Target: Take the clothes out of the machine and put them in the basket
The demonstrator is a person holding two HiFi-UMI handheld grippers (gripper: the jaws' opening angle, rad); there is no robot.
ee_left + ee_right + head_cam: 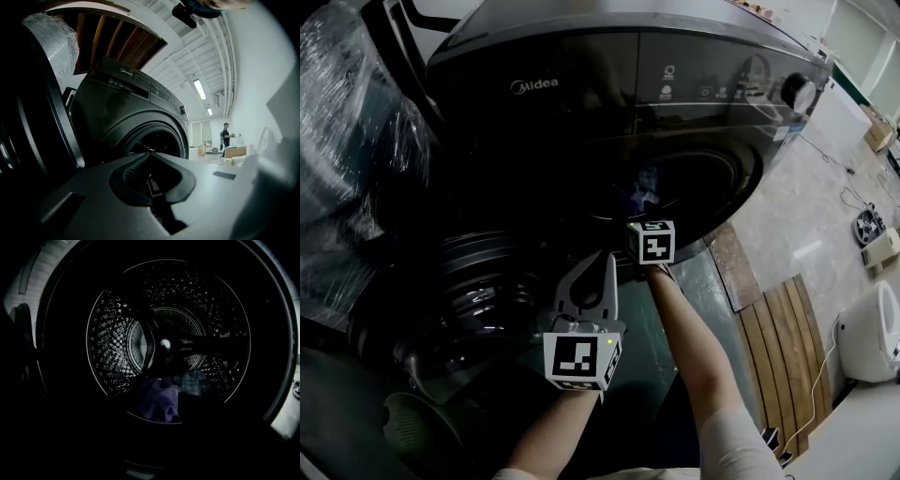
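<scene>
At the mouth of the dark grey front-loading washing machine (581, 94), your right claw (650, 244) stands wide and empty. Ahead and below it, the crumpled purple garment (159, 401) lies low in the perforated steel drum (110, 348). Your left claw (592, 281), pinched closed, hangs outside. Only the right gripper view shows the garment plainly.

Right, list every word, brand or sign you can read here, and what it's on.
"Midea": on the washer, top left of its front.
Too small to read: the icons beside the dial.
</scene>
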